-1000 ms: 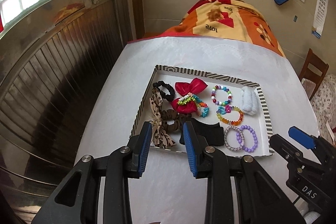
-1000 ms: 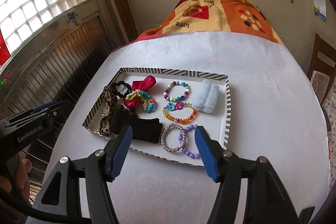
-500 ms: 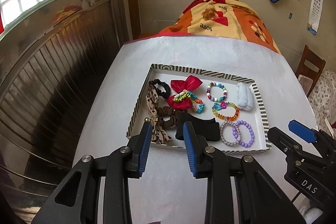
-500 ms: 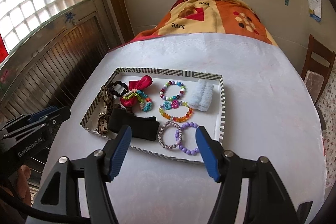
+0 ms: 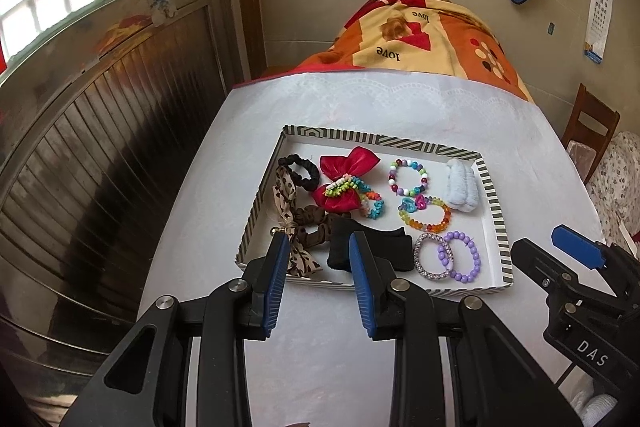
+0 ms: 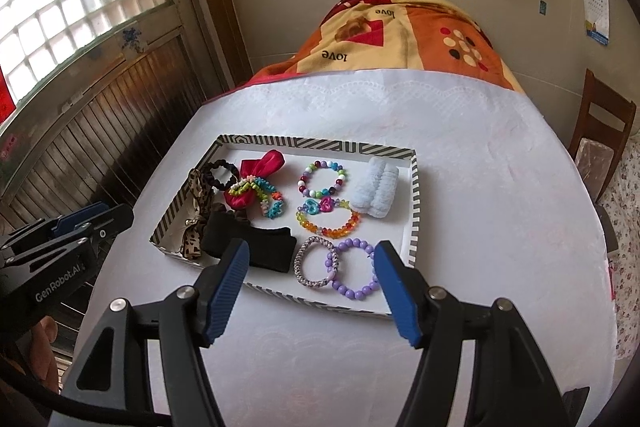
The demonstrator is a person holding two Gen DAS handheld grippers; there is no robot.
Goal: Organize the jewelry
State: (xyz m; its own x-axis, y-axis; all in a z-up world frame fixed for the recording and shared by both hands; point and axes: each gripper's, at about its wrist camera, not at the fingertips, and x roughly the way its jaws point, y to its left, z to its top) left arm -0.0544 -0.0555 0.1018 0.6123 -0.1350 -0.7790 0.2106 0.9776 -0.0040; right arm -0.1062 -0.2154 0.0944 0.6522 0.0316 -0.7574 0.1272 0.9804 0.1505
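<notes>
**Both grippers hang empty over the near edge of a filled jewelry tray**

A shallow white tray with a black-and-white striped rim [image 5: 493, 205] sits on the white tablecloth [image 6: 480, 155], and all the jewelry and hair pieces lie inside it. Along the tray's left side are a black scrunchie [image 5: 301, 171], a leopard-print ribbon bow [image 5: 289, 223] and a brown scrunchie [image 5: 316, 219]. A red satin bow [image 5: 347, 183] lies next to them with a multicolored coil bracelet [image 5: 370, 201] draped across it. A black folded fabric band [image 6: 260, 243] lies at the near edge. In the middle, a round-bead bracelet in mixed colors [image 6: 322, 179] sits farthest back, and a rainbow crystal bracelet with heart charms [image 6: 327, 219] sits nearer. Nearest are a silver sparkly bangle [image 6: 314, 261] and a purple bead bracelet [image 6: 356, 273]; these two touch. A pale blue fluffy scrunchie [image 6: 376, 193] rests by the right rim.

The left gripper [image 5: 318, 281] hovers above the tray's near-left corner, its blue-padded jaws apart with a moderate gap and nothing between them. The right gripper [image 6: 310, 289] hovers over the near edge with its jaws spread wide, holding nothing; in its own view the pads frame the bangle and purple bracelet. An orange patterned blanket [image 6: 400, 35] lies beyond the table's far end, and a wooden chair [image 6: 600, 131] stands at the right.
</notes>
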